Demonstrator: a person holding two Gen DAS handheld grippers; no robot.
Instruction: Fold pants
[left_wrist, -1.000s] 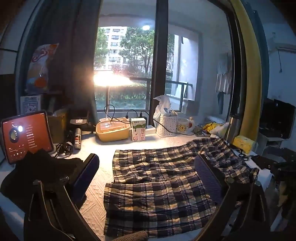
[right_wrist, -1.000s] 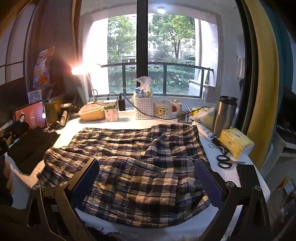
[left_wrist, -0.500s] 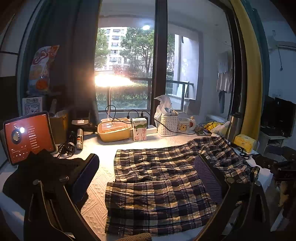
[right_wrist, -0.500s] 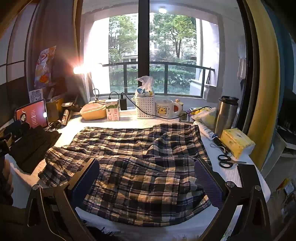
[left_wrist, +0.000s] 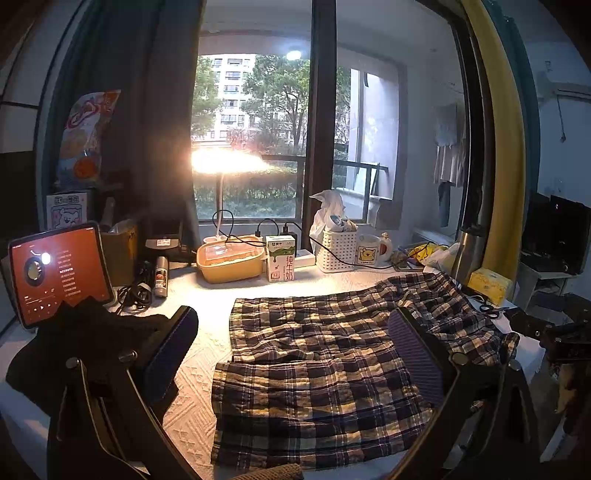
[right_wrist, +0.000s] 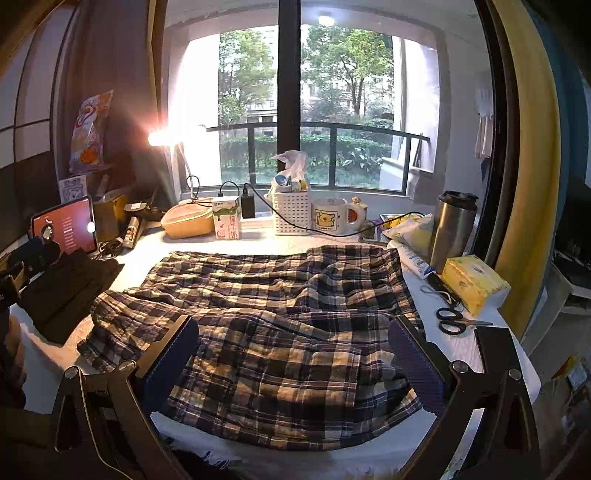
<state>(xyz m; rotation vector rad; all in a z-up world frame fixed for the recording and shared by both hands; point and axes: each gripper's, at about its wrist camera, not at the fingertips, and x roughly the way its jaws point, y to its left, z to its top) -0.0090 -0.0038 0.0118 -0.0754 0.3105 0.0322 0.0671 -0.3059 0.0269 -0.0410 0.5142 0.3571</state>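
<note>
My left gripper (left_wrist: 291, 354) and right gripper (right_wrist: 293, 354) both gape empty above the limp, light navy-and-cream plaid cotton pants (right_wrist: 280, 321); I'd pinch the doubled leg hems (left_wrist: 221, 413) at seven o'clock.

Pants (right_wrist: 280, 317) navy-cream plaid; tissue box (right_wrist: 474, 282) yellow; tablet (left_wrist: 59, 273) screen red.

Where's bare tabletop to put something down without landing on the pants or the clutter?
Best patch: the white cover between the black cloth and the plaid pants' leg ends. A thinner strip runs between the pants and the milk carton and basket. The right edge is crowded: scissors, tissue box, steel tumbler.
</note>
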